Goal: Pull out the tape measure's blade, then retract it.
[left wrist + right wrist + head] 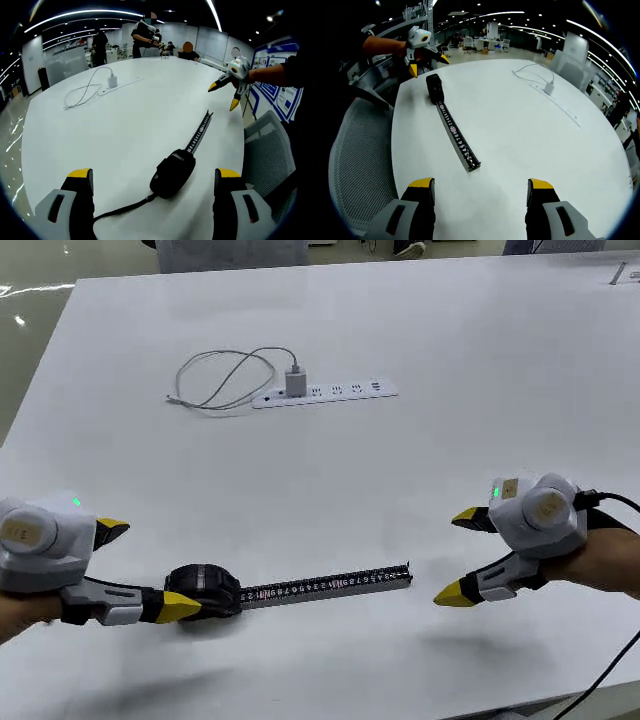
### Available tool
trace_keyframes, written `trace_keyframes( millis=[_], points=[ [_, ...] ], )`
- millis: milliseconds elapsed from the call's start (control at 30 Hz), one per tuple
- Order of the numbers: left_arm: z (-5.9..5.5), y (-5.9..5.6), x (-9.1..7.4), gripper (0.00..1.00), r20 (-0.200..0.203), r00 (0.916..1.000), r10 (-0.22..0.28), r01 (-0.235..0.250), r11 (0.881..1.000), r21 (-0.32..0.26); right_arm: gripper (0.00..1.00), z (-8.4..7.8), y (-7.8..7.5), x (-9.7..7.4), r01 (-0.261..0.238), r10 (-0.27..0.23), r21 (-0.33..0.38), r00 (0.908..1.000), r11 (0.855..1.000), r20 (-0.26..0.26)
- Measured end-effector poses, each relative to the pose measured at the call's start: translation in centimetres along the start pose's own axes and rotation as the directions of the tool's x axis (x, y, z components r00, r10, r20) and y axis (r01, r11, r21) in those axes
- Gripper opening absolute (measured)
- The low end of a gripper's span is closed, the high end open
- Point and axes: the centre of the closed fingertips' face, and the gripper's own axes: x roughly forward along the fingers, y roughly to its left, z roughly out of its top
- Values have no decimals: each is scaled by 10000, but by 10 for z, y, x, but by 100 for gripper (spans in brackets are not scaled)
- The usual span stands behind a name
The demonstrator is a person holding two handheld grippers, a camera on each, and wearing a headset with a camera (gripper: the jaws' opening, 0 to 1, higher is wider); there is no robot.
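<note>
A black tape measure (203, 590) lies on the white table (400, 470) near the front edge, its blade (330, 585) drawn out flat to the right. My left gripper (146, 568) is open at the case's left end, its near jaw beside the case. In the left gripper view the case (174, 172) sits just ahead of the left gripper (154, 176), between its jaws. My right gripper (460, 555) is open, a short way right of the blade's hook. In the right gripper view the blade (456, 137) ends just ahead of the right gripper (481, 183), whose jaws hold nothing.
A white power strip (325, 393) with a plugged charger and a looped cable (220, 380) lies mid-table. The table's front edge is close to both hands. A grey mesh chair (267, 150) stands beside the table. People stand at the far end.
</note>
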Motion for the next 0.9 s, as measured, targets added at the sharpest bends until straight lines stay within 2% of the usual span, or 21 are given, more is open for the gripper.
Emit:
trace_keyframes(
  millis=[167, 300, 400, 467, 600, 667, 733, 900],
  points=[
    [-11, -1, -5, 99, 195, 9995, 235, -225, 9983, -529, 81, -7, 3, -6, 221, -221, 23, 9997, 9998, 141],
    [-17, -6, -9, 99, 344, 9986, 401, -375, 9966, -732, 82, -14, 7, -12, 255, -260, 219, 9994, 9994, 225],
    [-20, -4, -12, 99, 426, 9970, 644, -599, 9933, -992, 84, -21, 8, -15, 395, -401, 388, 9991, 9985, 164],
    [-22, -2, -16, 99, 539, 9947, 876, -810, 9901, -1146, 86, -21, 9, -19, 500, -529, 733, 9979, 9961, 379],
    [-28, -7, -21, 99, 686, 9922, 1037, -929, 9852, -1442, 92, -26, 11, -26, 669, -736, 1034, 9953, 9924, 626],
    [-33, -8, -22, 99, 585, 9908, 1217, -1138, 9859, -1230, 94, -27, 10, -30, 759, -844, 1061, 9933, 9915, 785],
    [-40, -10, -23, 99, 432, 9910, 1267, -1217, 9872, -1028, 96, -27, 8, -33, 837, -1009, 1483, 9886, 9854, 1121],
    [-38, -12, -29, 99, 901, 9864, 1374, -1289, 9872, -943, 99, -31, 11, -38, 975, -1159, 1475, 9857, 9842, 1219]
  ],
)
